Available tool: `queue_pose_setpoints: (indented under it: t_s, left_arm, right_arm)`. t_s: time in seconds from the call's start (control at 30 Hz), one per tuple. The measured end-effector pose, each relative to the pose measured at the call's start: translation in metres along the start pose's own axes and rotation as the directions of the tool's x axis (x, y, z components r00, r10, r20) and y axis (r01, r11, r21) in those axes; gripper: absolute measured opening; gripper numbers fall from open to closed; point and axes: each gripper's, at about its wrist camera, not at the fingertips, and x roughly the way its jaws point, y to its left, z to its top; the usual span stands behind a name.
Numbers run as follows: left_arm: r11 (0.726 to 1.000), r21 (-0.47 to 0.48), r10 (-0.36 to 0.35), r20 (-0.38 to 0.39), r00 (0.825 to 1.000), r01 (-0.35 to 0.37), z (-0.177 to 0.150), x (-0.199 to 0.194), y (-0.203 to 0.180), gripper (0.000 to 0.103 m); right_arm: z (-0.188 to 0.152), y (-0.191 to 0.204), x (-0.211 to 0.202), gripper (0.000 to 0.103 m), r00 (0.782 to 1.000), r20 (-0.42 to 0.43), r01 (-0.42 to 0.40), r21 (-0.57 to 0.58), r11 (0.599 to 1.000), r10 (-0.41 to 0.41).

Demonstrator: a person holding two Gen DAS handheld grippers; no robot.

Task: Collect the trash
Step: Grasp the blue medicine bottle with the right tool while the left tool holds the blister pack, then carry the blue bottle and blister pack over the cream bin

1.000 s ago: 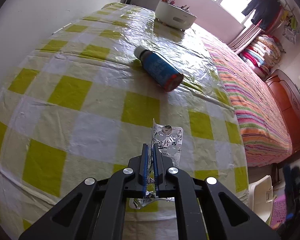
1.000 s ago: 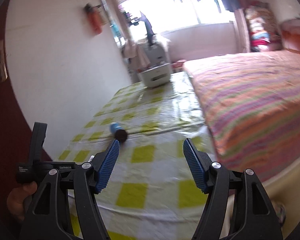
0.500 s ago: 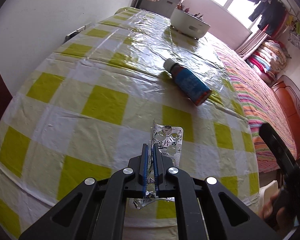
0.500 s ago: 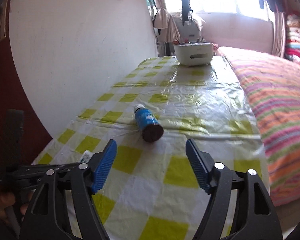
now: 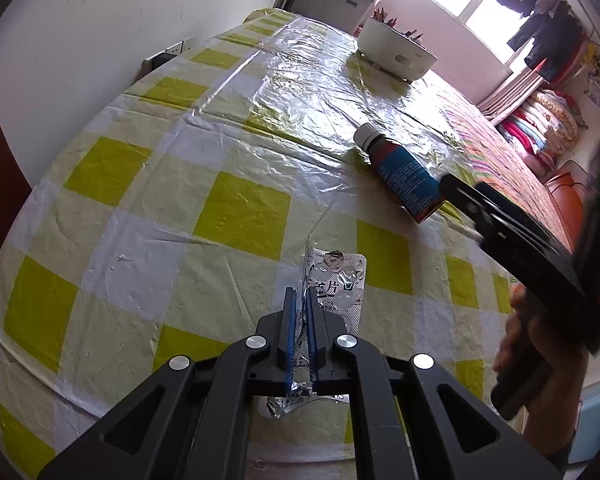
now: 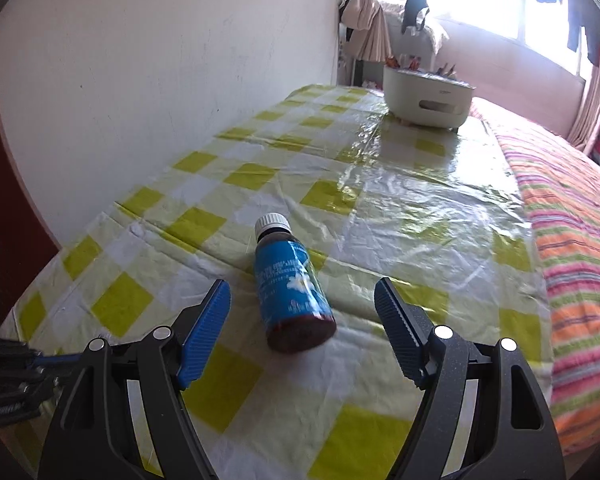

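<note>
My left gripper (image 5: pixel 299 300) is shut on a crumpled silver pill blister pack (image 5: pixel 340 280) and holds it above the near end of the table. A small brown bottle with a blue label and white cap (image 6: pixel 290 280) lies on its side on the yellow-checked tablecloth (image 6: pixel 340 196). It also shows in the left wrist view (image 5: pixel 400 172). My right gripper (image 6: pixel 302 312) is open, its blue fingers on either side of the bottle's base, just short of it. The right gripper's body (image 5: pixel 540 248) shows at the right of the left wrist view.
A white tub (image 6: pixel 428 96) holding red and dark items stands at the table's far end. A white wall (image 6: pixel 140 60) runs along the left. A bed with a striped blanket (image 6: pixel 580 220) borders the table's right edge.
The right gripper has swung down and forward to the bottle, which now lies between its open fingers. The left gripper has drawn back slightly, still holding the blister pack.
</note>
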Motion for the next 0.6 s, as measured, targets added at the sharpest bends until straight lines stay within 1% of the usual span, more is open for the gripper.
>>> queue_pose_setpoints:
  t_s: [0.07,0.23,0.33,0.4,0.43,0.5,0.6]
  left_arm:
    - [1.0,0.003,-0.002,-0.002,1.0,0.002,-0.001,0.0,-0.001,0.005]
    - [1.0,0.005,0.002,-0.008,1.0,-0.002,0.0,0.002,0.0,0.005]
    - [1.0,0.001,0.001,-0.011,1.0,-0.001,0.001,0.002,0.0,0.005]
    - [1.0,0.0,0.001,-0.012,1.0,-0.001,0.001,0.003,0.0,0.005]
    - [1.0,0.002,-0.001,-0.014,1.0,0.001,0.001,0.003,-0.001,0.005]
    - [1.0,0.007,-0.004,-0.016,1.0,0.004,0.001,0.004,-0.002,0.005]
    - [1.0,0.015,-0.007,-0.019,1.0,0.007,-0.001,0.004,-0.005,0.005]
  right_arm:
    - [0.003,0.002,0.012,0.074,1.0,-0.019,-0.012,-0.006,1.0,0.012]
    - [0.009,0.008,0.033,0.074,0.999,-0.042,-0.002,-0.029,1.0,0.001]
    - [0.008,0.011,0.043,0.071,0.998,-0.065,0.014,-0.056,0.998,-0.018]
    - [0.006,0.014,0.048,0.068,0.997,-0.079,0.007,-0.063,0.998,-0.012]
    - [0.006,0.015,0.048,0.065,0.997,-0.082,0.006,-0.065,0.998,-0.011]
    - [0.004,0.019,0.05,0.046,0.996,-0.093,0.0,-0.073,0.997,-0.007]
    - [0.001,0.022,0.052,0.043,0.994,-0.107,0.009,-0.081,0.997,-0.018]
